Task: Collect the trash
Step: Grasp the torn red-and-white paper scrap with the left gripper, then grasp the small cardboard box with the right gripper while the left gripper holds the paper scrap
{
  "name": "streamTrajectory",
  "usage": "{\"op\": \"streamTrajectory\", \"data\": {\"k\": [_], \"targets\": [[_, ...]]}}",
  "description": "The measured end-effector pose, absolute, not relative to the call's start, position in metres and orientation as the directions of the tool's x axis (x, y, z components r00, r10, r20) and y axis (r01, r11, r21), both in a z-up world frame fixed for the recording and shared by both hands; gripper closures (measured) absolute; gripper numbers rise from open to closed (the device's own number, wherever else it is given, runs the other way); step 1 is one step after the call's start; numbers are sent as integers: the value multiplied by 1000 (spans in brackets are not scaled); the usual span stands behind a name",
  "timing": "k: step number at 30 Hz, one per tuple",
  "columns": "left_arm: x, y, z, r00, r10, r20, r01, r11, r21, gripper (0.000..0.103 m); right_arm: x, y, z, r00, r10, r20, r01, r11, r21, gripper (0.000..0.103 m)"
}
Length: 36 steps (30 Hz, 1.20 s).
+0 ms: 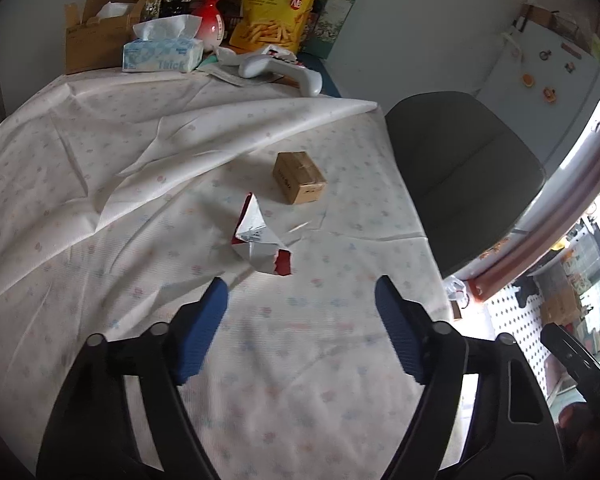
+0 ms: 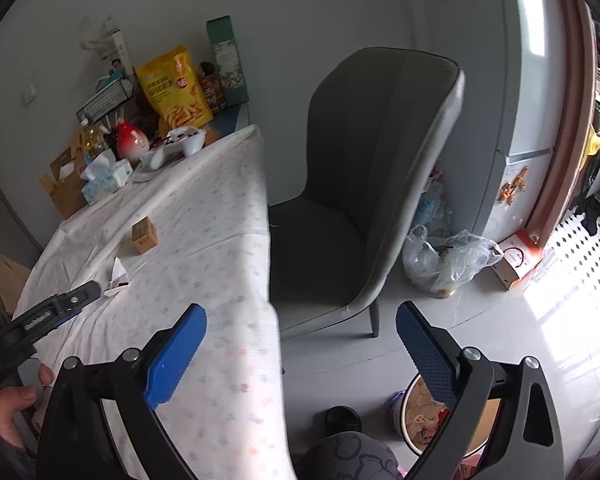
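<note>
A desk point(image 1: 100, 184) draped in a pale, faintly patterned cloth fills the room's corner beside a grey chair point(image 2: 380, 168) and a fridge dotted with magnets. The left claw point(image 1: 300, 300) hangs over the cloth with its blue pads set apart and nothing between them; just ahead of it lies a crumpled red-and-white wrapper point(image 1: 260, 240), with a small brown cardboard box point(image 1: 300, 178) near it, farther on. The right claw point(image 2: 300, 328) is also spread and empty, straddling the desk edge, one pad over the cloth and one over the floor. Below it a trash bin point(image 2: 420, 412) holding scraps stands on the floor. At the desk's far end sit a tissue box point(image 1: 162, 54) and a yellow snack bag point(image 1: 278, 4).
</note>
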<state>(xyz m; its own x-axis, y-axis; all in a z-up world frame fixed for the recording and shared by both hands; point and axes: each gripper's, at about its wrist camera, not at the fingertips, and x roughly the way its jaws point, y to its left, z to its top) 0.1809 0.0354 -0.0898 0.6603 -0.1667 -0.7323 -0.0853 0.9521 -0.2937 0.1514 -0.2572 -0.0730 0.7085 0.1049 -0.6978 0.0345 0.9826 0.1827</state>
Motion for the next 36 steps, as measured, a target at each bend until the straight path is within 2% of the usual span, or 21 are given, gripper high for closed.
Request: {"op": "streamTrajectory", "data": {"k": [6, 11, 17, 19, 22, 30, 36], "targets": [[191, 35, -107, 645, -150, -749, -116, 950, -290, 48, 154, -241, -75, 699, 114, -706, 1, 987, 161, 14], [194, 36, -107, 662, -138, -736, -134, 945, -298, 52, 155, -237, -79, 692, 115, -713, -3, 988, 157, 14], [201, 34, -114, 655, -84, -751, -179, 948, -262, 66, 154, -237, -80, 693, 112, -713, -2, 988, 153, 14], [203, 34, -117, 647, -68, -759, -190, 950, -248, 76, 154, -237, -80, 694, 112, -711, -2, 988, 154, 14], [202, 36, -120, 649, -57, -758, -208, 946, -250, 82, 154, -237, -81, 694, 112, -711, -1, 988, 155, 14], [190, 47, -99, 697, -54, -715, -190, 948, -257, 83, 164, -217, -76, 691, 157, -705, -63, 985, 158, 15], [180, 75, -83, 719, -17, -695, -223, 941, -254, 83, 188, -175, -73, 674, 219, -706, -182, 975, 128, 21]]}}
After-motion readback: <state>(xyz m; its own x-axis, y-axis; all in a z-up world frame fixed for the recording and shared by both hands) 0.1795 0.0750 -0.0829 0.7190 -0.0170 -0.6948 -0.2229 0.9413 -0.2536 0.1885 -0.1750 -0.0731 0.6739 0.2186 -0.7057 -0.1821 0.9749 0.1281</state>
